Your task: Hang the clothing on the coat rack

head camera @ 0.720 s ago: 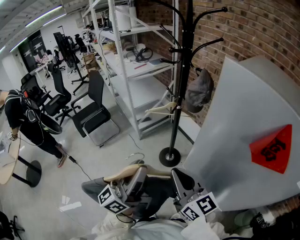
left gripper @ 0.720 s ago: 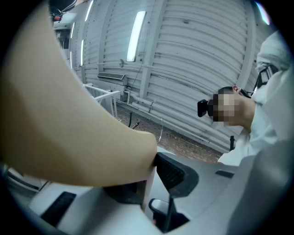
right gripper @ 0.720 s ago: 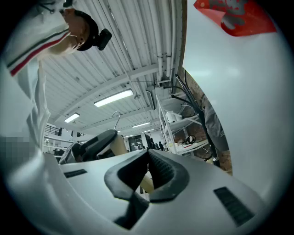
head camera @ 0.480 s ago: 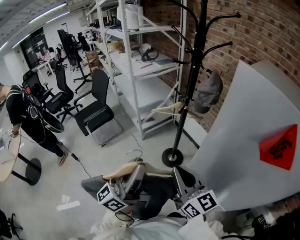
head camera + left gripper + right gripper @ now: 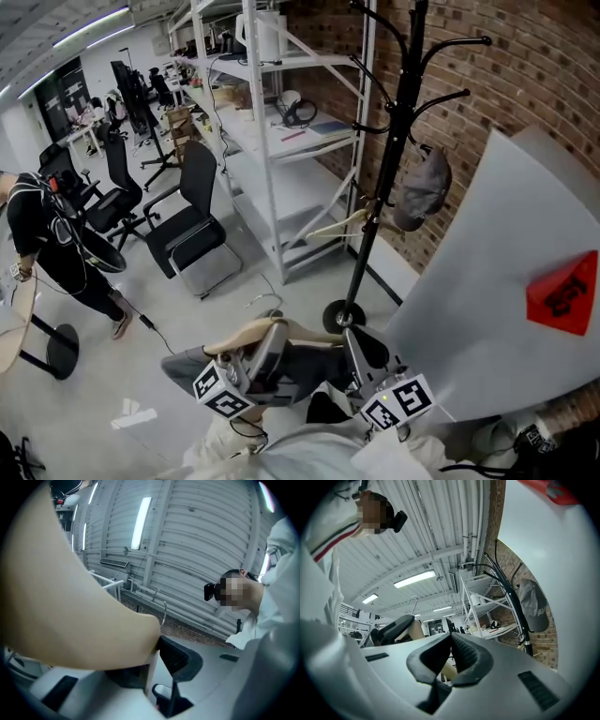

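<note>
Coat rack point(image 5: 401, 141) has slid right and closer in my head view since the earlier frame; both grippers barely shifted.
My left gripper point(image 5: 270, 342) is clamped on the wooden hanger point(image 5: 236, 340) carrying the dark grey garment point(image 5: 305, 367), low in front of me near the rack's base, not hung yet. Right gripper point(image 5: 452, 652) has its jaws pressed together, nothing visible between them, just beside the garment. A grey cap point(image 5: 422, 187) hangs on the rack.

An open-plan lab workshop: metal shelving point(image 5: 274, 133), office chairs point(image 5: 195, 228), brick wall point(image 5: 530, 80).
</note>
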A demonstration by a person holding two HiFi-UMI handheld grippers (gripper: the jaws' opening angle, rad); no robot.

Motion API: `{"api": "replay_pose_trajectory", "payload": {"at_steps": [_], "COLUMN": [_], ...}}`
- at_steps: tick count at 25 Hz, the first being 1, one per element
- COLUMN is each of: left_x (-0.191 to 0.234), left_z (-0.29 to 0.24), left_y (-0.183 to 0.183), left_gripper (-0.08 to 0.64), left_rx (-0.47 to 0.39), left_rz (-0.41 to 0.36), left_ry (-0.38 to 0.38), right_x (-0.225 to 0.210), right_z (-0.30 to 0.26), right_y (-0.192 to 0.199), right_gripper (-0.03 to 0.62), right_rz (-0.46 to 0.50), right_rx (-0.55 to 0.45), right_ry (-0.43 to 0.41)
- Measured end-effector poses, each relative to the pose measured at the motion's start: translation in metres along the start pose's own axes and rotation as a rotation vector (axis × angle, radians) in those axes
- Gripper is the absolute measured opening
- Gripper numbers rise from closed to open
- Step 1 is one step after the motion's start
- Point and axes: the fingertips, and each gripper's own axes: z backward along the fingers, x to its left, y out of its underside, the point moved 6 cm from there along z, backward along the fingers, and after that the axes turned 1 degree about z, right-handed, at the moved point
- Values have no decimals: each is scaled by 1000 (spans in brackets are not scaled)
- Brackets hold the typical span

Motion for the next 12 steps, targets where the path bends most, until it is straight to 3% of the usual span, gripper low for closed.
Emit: {"api": "replay_pose_trajectory", "payload": {"at_steps": [12], "left_x": [73], "left_z": [-34], "left_y": [0], "left_gripper": [104], "left_rx": [16], "left_rz": [16], "left_ry": [15], "right_x": [-41], "right_z": [-59], "right_y": [13], "right_gripper": [25], "right_rz": [4], "right_rx": [-13], "right_ry": [33]}}
